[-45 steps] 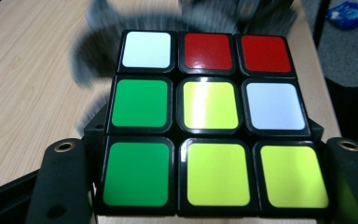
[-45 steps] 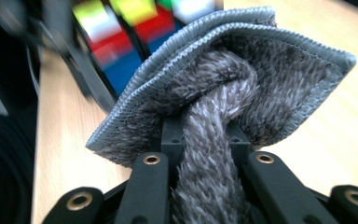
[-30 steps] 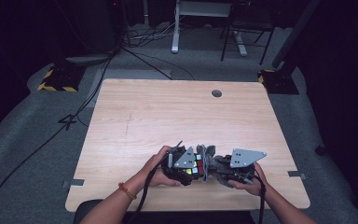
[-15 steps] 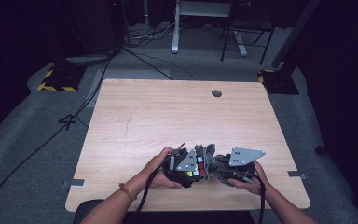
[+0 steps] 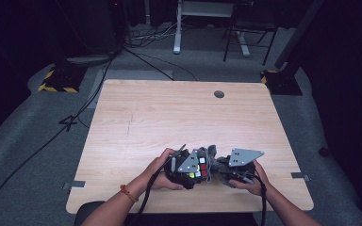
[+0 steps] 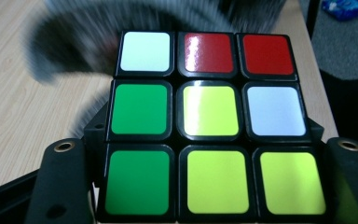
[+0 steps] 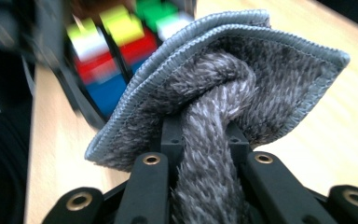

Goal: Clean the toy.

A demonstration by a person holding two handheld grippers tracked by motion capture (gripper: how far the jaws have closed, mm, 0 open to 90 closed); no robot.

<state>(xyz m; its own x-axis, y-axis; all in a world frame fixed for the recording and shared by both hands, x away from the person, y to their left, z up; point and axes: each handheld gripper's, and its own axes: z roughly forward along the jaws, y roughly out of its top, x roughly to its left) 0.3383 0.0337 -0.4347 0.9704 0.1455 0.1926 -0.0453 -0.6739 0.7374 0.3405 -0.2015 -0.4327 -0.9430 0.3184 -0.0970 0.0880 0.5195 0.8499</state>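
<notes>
A scrambled puzzle cube sits between the black jaws of my left gripper, which is shut on it; the face toward the camera has white, red, green and yellow squares. In the high view the cube is held near the table's front edge by the left gripper. My right gripper is shut on a bunched grey fluffy cloth, whose folded edge is pressed against the cube. From above, the cloth lies between the right gripper and the cube.
The wooden table stretches away beyond the hands, with a round cable hole near its far edge. Cables, a desk frame and chair legs stand on the dark floor behind.
The grey plate on the left gripper has tipped a little; the hands, the cube and the cloth keep their place at the front edge.
</notes>
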